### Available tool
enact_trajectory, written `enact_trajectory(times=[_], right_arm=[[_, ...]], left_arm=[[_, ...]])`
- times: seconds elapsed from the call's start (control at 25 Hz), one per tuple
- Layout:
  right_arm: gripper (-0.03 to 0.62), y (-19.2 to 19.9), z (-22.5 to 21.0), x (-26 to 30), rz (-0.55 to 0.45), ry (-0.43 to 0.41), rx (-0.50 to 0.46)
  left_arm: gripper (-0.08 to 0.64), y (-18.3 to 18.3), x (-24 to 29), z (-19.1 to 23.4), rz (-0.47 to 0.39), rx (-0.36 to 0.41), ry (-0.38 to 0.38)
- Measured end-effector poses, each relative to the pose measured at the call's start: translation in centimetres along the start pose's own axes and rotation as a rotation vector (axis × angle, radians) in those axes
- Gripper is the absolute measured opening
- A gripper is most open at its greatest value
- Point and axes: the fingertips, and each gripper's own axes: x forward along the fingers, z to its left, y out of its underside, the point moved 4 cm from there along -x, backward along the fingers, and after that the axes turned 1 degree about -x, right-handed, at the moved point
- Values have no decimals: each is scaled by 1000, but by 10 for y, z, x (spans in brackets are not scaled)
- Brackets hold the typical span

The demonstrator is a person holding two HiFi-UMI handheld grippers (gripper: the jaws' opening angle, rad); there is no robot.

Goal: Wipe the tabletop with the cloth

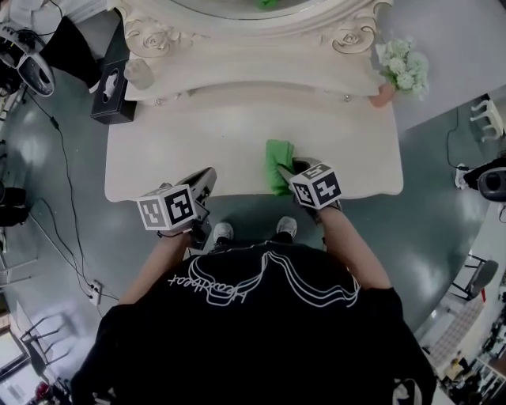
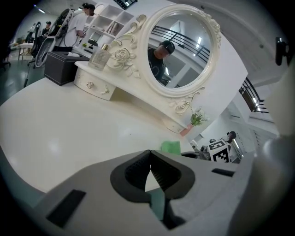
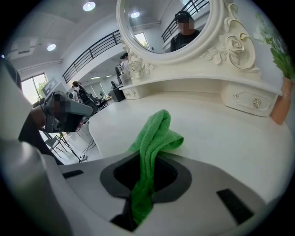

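The right gripper [image 3: 146, 177] pinches the green cloth [image 1: 278, 164], which trails onto the surface [image 1: 237, 134] near its front edge, seemingly ready to wipe. The left gripper [image 2: 150, 171] hangs aside, jaws together and empty, probably to leave the path free.

Bunched green cloth [image 3: 154, 133], pinched by the right gripper [image 3: 146, 180], rests on cream tabletop [image 3: 221, 133].

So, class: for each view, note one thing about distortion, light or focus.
Head view: wide-angle curving toward the edges, and even light on the table. Left gripper view: dark rounded corners, and the near left claw looks soft. Right gripper view: ceiling lights blow out to white spots, while the cloth is sharp.
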Motion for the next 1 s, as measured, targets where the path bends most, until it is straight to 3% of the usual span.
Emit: enact_trajectory(times=[1.0], right_arm=[[60,50,-83,-71,-14,63,55]], left_arm=[[3,21,80,-86,50,45,69]])
